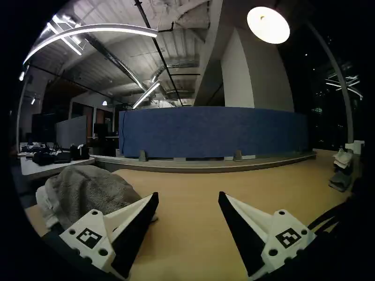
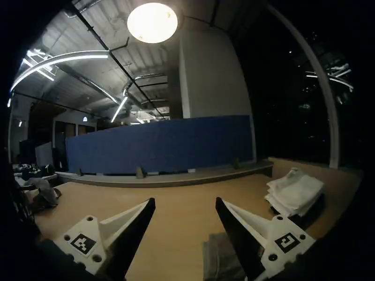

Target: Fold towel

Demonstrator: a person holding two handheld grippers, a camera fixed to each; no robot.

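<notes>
A pale wooden surface (image 1: pixel 201 220) runs back to a low ledge and a long blue partition (image 1: pixel 211 131) in a dim open-plan room. Bare ducts (image 1: pixel 112 58), curved strip lights and a round lamp (image 1: pixel 268 24) hang under the ribbed ceiling, and dark glass closes off one side.

In the left gripper view a grey towel (image 1: pixel 89 192) lies heaped on the surface's near corner. It is soft, rumpled and dome-shaped, and it rests on a white cloth (image 1: pixel 43 203), just behind one finger. The left tongs (image 1: pixel 187 194) are spread wide and released, with bare wood between the white, black-faced wedge fingers and nothing gripped.

In the right gripper view a white stack (image 2: pixel 295 192) of folded cloths sits squared off near the surface's far edge by the glass. A folded grey towel (image 2: pixel 218 257) lies flat on the wood low in that view, partly hidden behind one finger; whether it touches the finger cannot be told. The right tongs (image 2: pixel 184 200) also stand wide apart and hold nothing.
</notes>
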